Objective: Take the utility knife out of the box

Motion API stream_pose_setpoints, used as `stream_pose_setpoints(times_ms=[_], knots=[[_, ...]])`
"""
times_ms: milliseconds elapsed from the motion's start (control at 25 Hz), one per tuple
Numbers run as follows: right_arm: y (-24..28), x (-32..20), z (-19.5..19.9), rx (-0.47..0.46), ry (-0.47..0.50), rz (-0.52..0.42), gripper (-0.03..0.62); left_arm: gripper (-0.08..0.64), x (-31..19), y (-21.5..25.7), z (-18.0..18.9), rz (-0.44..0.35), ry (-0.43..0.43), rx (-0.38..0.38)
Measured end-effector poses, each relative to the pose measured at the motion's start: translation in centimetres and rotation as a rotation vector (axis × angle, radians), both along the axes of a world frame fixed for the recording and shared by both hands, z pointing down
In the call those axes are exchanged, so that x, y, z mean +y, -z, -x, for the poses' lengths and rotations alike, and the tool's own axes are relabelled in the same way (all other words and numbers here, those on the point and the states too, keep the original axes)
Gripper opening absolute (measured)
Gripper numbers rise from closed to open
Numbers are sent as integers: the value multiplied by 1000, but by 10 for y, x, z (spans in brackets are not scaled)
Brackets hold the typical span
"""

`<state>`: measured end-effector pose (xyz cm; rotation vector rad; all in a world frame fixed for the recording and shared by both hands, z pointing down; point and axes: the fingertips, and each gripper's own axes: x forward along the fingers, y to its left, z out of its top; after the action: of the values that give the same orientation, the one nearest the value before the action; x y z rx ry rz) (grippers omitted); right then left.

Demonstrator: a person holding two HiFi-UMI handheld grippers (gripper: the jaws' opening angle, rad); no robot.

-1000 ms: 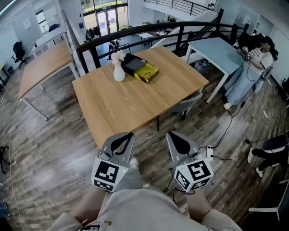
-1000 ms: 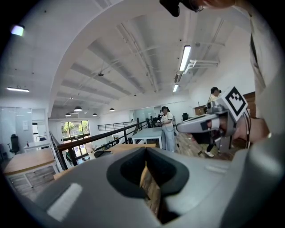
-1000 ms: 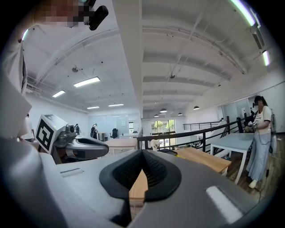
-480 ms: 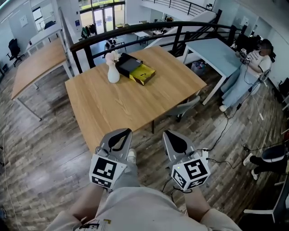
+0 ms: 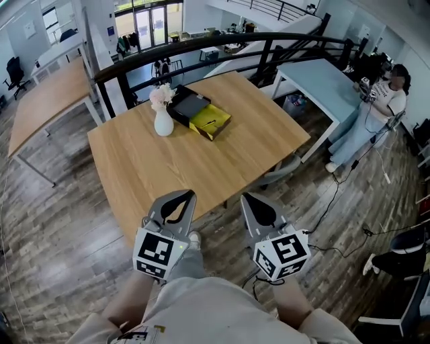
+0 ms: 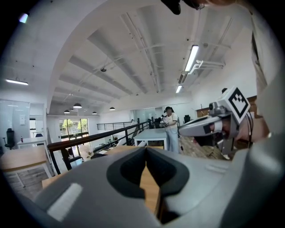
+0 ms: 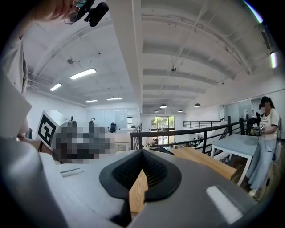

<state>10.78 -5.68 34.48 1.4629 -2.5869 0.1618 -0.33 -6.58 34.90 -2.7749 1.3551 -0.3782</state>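
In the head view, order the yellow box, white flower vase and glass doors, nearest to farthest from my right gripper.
1. Flat yellow box, mid-table, ahead of the right gripper.
2. White vase of pale flowers, left of it.
3. Glass doors, far background, top left.

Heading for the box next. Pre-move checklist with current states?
1. Left gripper empty: ok, jaws together, nothing between them.
2. Right gripper empty: ok, jaws together, nothing between them.
3. Jaws ready to grasp: not ok, both are shut.
4. Box located: ok, black and yellow, on the far side of the table.
5. Utility knife in sight: cannot tell, the box is too small from here to show its contents.
6. Box close enough to grasp: not ok, both grippers are at the table's near edge.
7. Clear approach: not ok, a vase stands close beside the box.
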Motion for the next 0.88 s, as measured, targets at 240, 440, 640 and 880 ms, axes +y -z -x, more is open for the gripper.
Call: stream_pose_setpoints(times_ms=[240,440,640,880], knots=[[10,-80,9,-12,-14,10,0,2,-81,10,9,1,-23,4],[17,-141,20,-8,-35,10,0,2,-146,16,18,10,-48,13],[36,-193,32,-33,-53,-49,0,2,-198,20,33,5,-62,15],[25,-239,48,14,-41,-16,0,2,-240,15,51,20,-55,46]])
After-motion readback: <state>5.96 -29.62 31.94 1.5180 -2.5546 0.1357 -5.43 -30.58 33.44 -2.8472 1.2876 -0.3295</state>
